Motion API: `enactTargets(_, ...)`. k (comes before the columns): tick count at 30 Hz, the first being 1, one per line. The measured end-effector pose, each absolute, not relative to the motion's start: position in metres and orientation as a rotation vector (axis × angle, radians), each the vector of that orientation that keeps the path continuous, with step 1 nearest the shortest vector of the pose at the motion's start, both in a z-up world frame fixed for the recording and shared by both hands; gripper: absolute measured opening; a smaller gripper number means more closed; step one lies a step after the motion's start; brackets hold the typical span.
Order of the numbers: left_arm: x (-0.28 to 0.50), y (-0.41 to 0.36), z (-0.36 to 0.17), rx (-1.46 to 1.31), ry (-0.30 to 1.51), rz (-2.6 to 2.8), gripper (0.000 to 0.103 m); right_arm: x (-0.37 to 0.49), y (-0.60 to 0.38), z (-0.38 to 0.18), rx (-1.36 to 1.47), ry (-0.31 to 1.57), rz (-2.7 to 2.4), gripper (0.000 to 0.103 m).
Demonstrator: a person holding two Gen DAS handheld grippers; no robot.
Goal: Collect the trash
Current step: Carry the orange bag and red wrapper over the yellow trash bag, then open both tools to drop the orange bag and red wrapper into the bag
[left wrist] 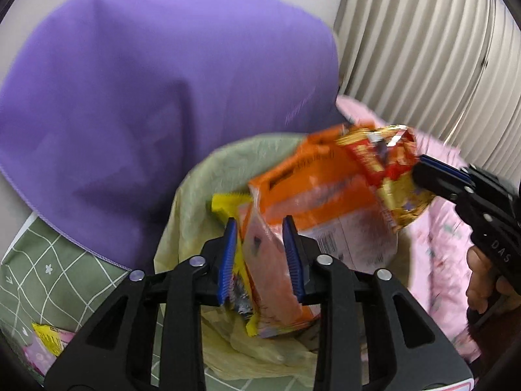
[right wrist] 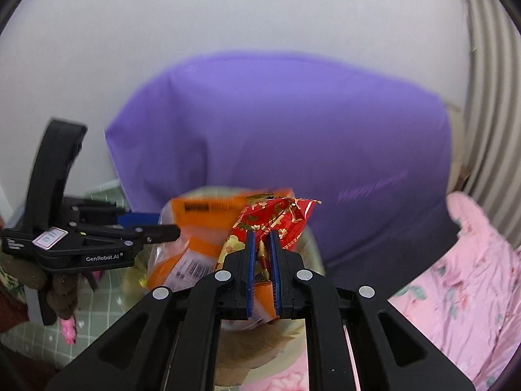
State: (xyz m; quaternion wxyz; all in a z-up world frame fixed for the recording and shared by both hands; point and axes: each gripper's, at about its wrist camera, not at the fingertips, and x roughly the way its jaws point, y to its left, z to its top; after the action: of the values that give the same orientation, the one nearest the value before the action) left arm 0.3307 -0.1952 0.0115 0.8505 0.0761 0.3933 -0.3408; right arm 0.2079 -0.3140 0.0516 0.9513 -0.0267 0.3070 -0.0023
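Orange snack wrapper [left wrist: 312, 192] over yellow-green trash bag [left wrist: 195, 195], pinched in left claw [left wrist: 260, 254] (yellow wrapper [left wrist: 228, 205] alongside); red-gold foil wrapper [right wrist: 276, 221] pinched in right claw [right wrist: 262, 260], above same bag.

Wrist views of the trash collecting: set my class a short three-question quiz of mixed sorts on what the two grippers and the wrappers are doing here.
1. True or false: the right gripper is shut on the red and gold wrapper.
2. Which lies between the left gripper's jaws? A) orange wrapper B) purple pillow C) pink blanket
3. Fill in: both grippers hold their wrappers over the pale yellow-green ____.

Key: 1 true; 2 A; 3 trash bag, whose open mouth lies below the wrappers.
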Motion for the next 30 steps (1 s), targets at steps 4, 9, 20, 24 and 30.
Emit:
enactTargets(4,0.339,-0.208,-0.009,0.214,0.857,-0.714,0.021,0.240,-0.309,0.020,-0.090,0.723,0.014,0.010)
enactTargets(9,0.340,-0.212,-0.019,0.243,0.869,-0.722,0.021,0.261,-0.305,-0.006,-0.124,0.799,0.039,0.010)
enactTargets(20,0.336,-0.210,-0.023,0.207,0.873,-0.724,0.020,0.246,-0.307,-0.007,-0.162,0.790,0.038,0.010)
enactTargets(24,0.338,-0.197,-0.018,0.159,0.879,-0.732,0.020,0.236,-0.313,-0.002,-0.142,0.781,0.022,0.010)
enactTargets(30,0.338,-0.171,-0.006,0.044,0.881,-0.775,0.032,0.225,-0.317,0.007,-0.087,0.759,0.029,0.019)
